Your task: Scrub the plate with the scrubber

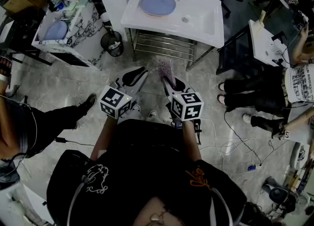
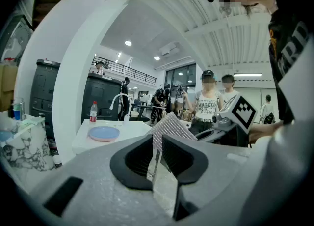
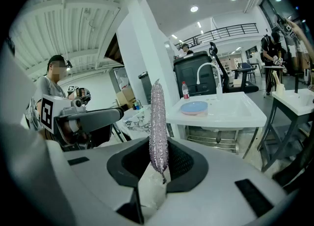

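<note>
Slippage risk: right gripper (image 3: 158, 147) pinches the mesh scrubber (image 3: 158, 114) by its lower edge; left gripper (image 2: 157, 144), pressed together and empty, leaves the blue plate (image 1: 158, 4), upper centre on the washbasin (image 1: 206, 21), unsteadied.

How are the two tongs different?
The right tongs pinch the sparkly scrubber; the left tongs pinch nothing. The left tongs close almost fully; the scrubber props the right tongs wider. Both point toward the blue plate on the white sink.
</note>
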Motion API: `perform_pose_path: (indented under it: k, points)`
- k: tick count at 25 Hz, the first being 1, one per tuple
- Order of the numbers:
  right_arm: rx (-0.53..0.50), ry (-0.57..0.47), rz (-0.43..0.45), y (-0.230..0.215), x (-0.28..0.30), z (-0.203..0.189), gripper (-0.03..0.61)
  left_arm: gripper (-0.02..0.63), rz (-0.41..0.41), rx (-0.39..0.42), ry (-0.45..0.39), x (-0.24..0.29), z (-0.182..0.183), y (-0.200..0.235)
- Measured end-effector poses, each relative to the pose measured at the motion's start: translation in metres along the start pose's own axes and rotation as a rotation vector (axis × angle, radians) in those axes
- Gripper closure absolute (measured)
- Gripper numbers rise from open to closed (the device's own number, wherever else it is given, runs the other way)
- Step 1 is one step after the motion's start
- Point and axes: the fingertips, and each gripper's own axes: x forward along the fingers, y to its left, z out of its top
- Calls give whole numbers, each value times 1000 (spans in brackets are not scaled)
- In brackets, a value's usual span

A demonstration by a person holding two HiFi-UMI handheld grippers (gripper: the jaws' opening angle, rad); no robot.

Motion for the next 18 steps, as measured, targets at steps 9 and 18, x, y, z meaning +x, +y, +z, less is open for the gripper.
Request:
perform_pose_path:
  k: [9,18]
  points:
    - [20,-2,-23,-16,1,4,499,545,7,1,5,15,5,4]
    - [51,5,-15,-40,-5,-4,497,545,46,-9,10,30,-1,6]
